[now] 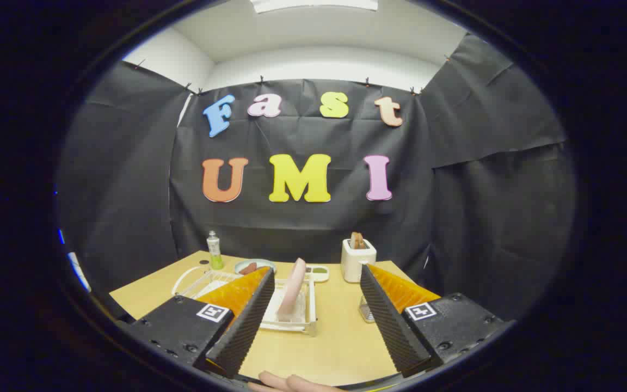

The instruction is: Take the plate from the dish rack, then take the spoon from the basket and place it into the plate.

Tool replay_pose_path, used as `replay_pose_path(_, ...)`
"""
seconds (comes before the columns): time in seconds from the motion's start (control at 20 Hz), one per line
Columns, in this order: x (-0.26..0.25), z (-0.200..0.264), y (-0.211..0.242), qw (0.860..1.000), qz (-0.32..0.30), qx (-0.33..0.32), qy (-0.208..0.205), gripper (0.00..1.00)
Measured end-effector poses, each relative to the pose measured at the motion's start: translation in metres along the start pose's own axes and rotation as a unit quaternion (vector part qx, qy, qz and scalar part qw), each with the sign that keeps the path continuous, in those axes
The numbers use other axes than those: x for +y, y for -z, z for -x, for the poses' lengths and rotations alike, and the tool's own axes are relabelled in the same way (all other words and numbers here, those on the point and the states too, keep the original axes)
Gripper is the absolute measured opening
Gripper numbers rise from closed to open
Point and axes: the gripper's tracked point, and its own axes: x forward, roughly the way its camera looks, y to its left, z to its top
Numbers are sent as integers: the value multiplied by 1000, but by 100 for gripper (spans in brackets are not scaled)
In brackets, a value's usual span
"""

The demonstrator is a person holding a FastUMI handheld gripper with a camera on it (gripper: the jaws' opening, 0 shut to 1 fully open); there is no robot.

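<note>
— While the hand-held gripper (313, 321) hangs wide over the smooth wooden desk (335, 343), what's ahead?
— A round pale-pink plate (292, 288), on edge in the white wire rack (292, 321), just beyond the ridged left finger.
— Around it?
— Bottle (214, 250), toaster (357, 260), small dish (254, 266) behind; mesh basket (366, 311) by the right finger.

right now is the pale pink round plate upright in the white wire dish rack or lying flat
Upright: the pale pink round plate stands on edge in the white wire dish rack, beyond the open gripper.
</note>
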Motion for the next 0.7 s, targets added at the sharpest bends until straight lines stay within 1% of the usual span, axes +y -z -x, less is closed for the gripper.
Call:
replay_pose_path(0.1, 7, -1, 4, 1000, 9, 2, -7, 100)
replay_pose_path(0.3, 5, -2, 7, 1000, 19, -5, 3, 100)
replay_pose_path(0.45, 7, 0, 8, 1000, 9, -6, 0, 100)
replay_pose_path(0.7, 2, 4, 4, 1000, 12, -15, 6, 100)
